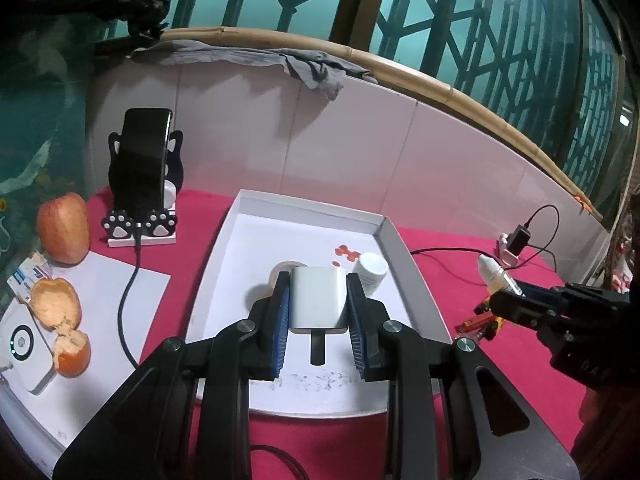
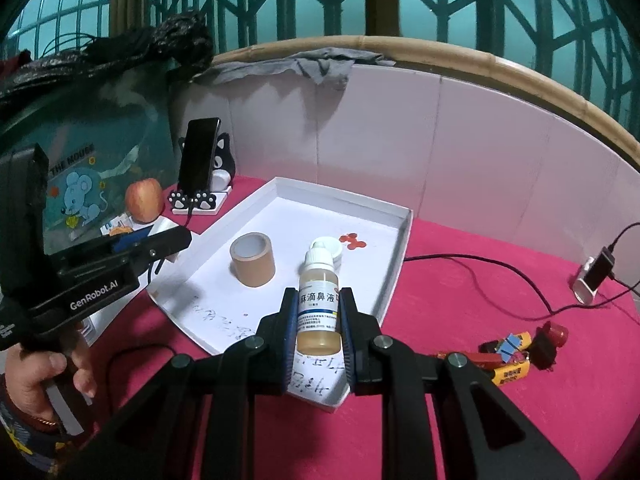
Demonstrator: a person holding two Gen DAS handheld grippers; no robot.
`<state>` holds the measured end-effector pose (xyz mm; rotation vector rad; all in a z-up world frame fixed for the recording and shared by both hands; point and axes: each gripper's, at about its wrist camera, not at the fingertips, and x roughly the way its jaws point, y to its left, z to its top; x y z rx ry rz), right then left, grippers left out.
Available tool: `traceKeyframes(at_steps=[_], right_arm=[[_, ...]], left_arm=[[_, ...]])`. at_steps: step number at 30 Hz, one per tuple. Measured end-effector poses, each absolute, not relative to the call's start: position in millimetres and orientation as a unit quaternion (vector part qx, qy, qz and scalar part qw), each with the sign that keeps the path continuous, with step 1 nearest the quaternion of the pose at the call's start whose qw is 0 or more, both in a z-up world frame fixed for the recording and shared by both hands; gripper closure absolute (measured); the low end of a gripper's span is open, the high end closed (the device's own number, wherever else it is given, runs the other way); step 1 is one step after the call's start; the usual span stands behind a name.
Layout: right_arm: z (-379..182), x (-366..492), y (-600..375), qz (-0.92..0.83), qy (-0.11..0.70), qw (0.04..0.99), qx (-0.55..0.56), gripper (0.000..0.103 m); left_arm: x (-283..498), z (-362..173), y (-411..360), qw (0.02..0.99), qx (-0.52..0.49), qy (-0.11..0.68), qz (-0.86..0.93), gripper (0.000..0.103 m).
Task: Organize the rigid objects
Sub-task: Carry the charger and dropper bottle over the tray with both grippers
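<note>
**Grippers holding a charger and a bottle over the white tray**

Tray (image 1: 224,240) comes first, as it is the biggest thing. It is white and flat with low walls, and it lies on the red cloth (image 1: 460,312) right under and ahead of the left gripper (image 1: 318,300). Some scribbled writing shows on its near end.

The left gripper is closed on a white charger block (image 1: 318,298). Its blue pads (image 1: 280,320) press on both sides of the block. A dark prong sticks out of the block, back toward the camera. The block hangs over the middle of the tray.

The right gripper (image 2: 319,312) is closed on a small dropper bottle (image 2: 319,296). The bottle has yellow liquid inside, a white cap and a label. It is held over the near edge of the tray.

Ahead of the right gripper and a bit to its left, a brown tape roll (image 2: 253,259) stands in the tray. Just behind the bottle is a white round jar (image 2: 336,250), also in the tray. A small red sticker shape (image 2: 352,240) lies past the jar.

To the right of the right gripper, on the red cloth outside the tray, lie yellow batteries (image 2: 514,372) and a small red and black thing I cannot name.
</note>
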<state>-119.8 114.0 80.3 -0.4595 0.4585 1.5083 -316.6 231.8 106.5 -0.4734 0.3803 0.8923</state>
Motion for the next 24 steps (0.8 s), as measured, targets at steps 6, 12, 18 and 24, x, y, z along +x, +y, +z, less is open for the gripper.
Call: traceKeyframes(at_steps=[6, 12, 18, 24], right_arm=[[78.7, -129.3, 131.5, 0.675, 0.205, 0.674, -0.218, 0.084], [76.4, -132.5, 143.6, 0.675, 0.211, 0.671, -0.224, 0.084], [73.5, -131.0, 159.6, 0.671, 0.224, 0.668, -0.231, 0.084], [58.8, -136.5, 173.7, 0.674, 0.240, 0.653, -0.246, 0.084]], left_arm=[[-314.2, 108.1, 251.3, 0.852, -0.221, 0.192, 0.433, 0.078], [-305.6, 109.3, 272.5, 0.842, -0.206, 0.210, 0.453, 0.078], [-288.2, 105.9, 296.7, 0.835, -0.206, 0.232, 0.455, 0.078], [-271.9, 100.3, 331.9, 0.827, -0.225, 0.257, 0.446, 0.078]])
